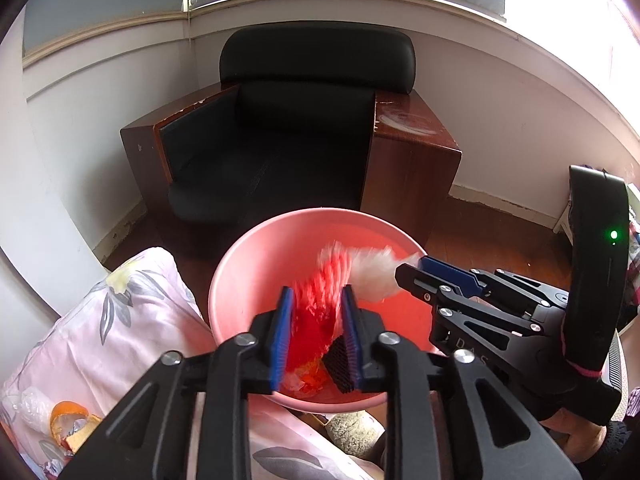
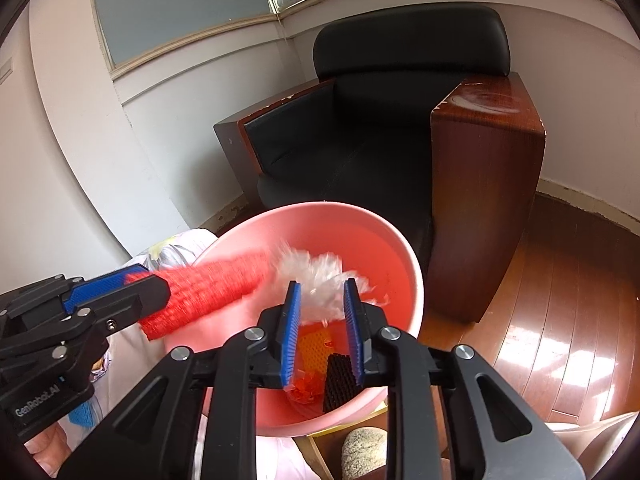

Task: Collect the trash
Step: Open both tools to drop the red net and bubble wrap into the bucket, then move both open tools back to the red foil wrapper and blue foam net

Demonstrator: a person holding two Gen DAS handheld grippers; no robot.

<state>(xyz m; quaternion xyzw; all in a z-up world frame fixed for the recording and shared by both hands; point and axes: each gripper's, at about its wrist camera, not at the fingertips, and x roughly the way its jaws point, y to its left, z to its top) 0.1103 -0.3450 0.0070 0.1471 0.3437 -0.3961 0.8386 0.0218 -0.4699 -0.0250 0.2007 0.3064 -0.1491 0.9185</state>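
Note:
A pink bin (image 1: 256, 264) (image 2: 384, 240) stands beside the bed, with orange and black scraps at its bottom (image 2: 320, 372). My left gripper (image 1: 318, 300) (image 2: 156, 284) is over the bin, jaws partly apart, with a red foam net sleeve (image 1: 320, 296) (image 2: 212, 292) between them, blurred by motion. My right gripper (image 2: 322, 288) (image 1: 416, 266) is also over the bin, jaws partly apart, with a white foam net sleeve (image 2: 316, 280) (image 1: 372, 276) between them, also blurred. I cannot tell whether either sleeve is gripped or falling.
A black armchair with wooden sides (image 1: 304, 140) (image 2: 400, 128) stands behind the bin. A floral pink quilt (image 1: 120, 320) lies on the left, with orange peel (image 1: 68, 420) and a plastic wrapper on it. A grey stone (image 2: 364, 452) lies below the bin. Wooden floor (image 2: 560, 320) is on the right.

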